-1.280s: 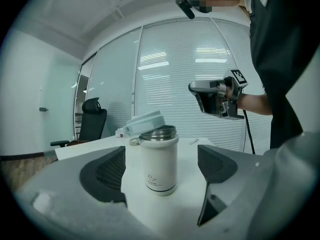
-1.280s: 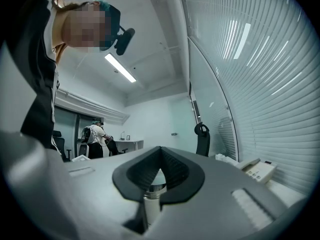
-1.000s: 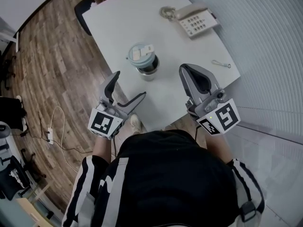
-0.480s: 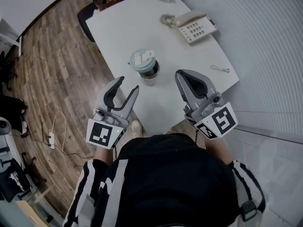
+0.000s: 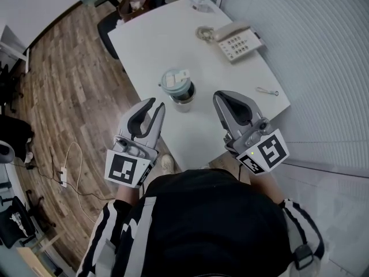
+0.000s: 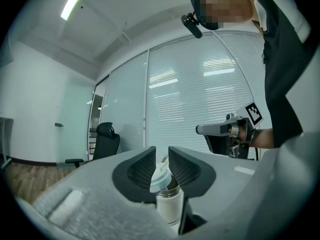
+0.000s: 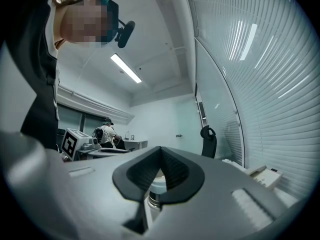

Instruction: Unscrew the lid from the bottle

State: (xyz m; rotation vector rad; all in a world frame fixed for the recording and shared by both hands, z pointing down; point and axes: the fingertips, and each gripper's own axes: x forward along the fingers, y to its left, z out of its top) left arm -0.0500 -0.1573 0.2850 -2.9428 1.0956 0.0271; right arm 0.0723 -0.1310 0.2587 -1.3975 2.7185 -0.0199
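The bottle (image 5: 178, 86) stands upright near the front edge of the white table (image 5: 167, 33); it has a pale teal lid (image 5: 174, 78) on a steel neck and a white body. My left gripper (image 5: 157, 104) hovers just short of it on the left. Its jaws have just been closing to a narrow gap with nothing between them. In the left gripper view the bottle (image 6: 169, 204) shows beyond the left gripper (image 6: 161, 152). My right gripper (image 5: 218, 96) is shut and empty, to the right of the bottle. The right gripper view shows the bottle (image 7: 154, 198) behind the right gripper (image 7: 161, 150).
A desk telephone (image 5: 236, 36) with a coiled cord lies at the table's far right, and a small metal object (image 5: 268, 91) near the right edge. A black office chair (image 5: 124, 16) stands beyond the table. A cable (image 5: 69, 160) runs over the wooden floor at left.
The left gripper's jaws have gone from wide apart to nearly together, and that gripper has risen and drawn closer to the bottle. The right gripper has kept still.
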